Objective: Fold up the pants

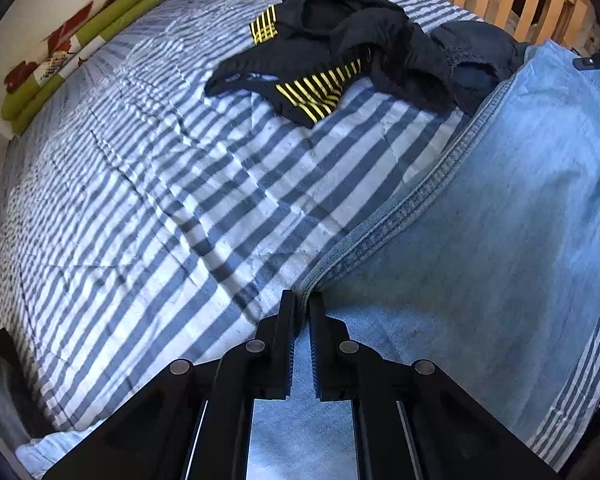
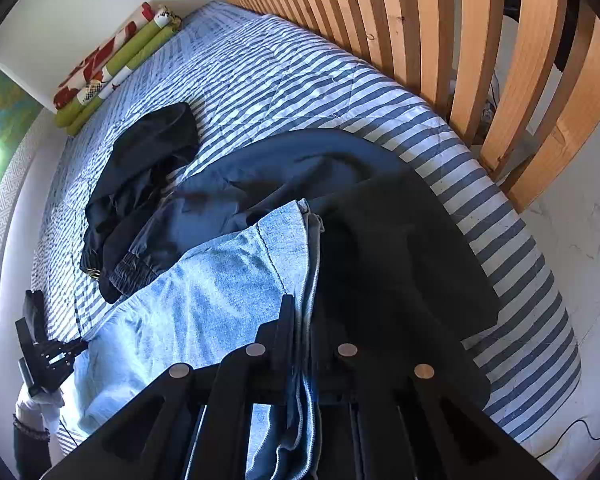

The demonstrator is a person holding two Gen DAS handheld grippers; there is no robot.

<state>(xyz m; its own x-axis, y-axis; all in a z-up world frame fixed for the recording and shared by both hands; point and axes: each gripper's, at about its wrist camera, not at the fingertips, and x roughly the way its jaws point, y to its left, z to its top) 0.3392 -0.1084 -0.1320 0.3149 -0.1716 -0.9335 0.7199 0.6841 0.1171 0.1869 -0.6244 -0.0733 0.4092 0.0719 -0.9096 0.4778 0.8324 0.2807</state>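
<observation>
Light-blue denim pants [image 1: 480,220] lie spread on the striped bed. In the left wrist view my left gripper [image 1: 302,300] is shut on their thick side seam, which runs straight in between the fingertips. In the right wrist view the pants [image 2: 204,300] stretch away to the left, and my right gripper [image 2: 302,312] is shut on a stacked denim edge. Its right finger is hard to make out against a black garment [image 2: 400,264]. The left gripper [image 2: 44,356] also shows at the far left there, held by a hand in a white sleeve.
A blue-and-white striped bedcover [image 1: 140,200] covers the bed. A black garment with yellow stripes [image 1: 312,92] and a dark navy garment [image 2: 260,176] lie piled beyond the pants. A wooden slatted rail [image 2: 440,40] borders the far side. A green and red roll [image 1: 68,52] lies by the wall.
</observation>
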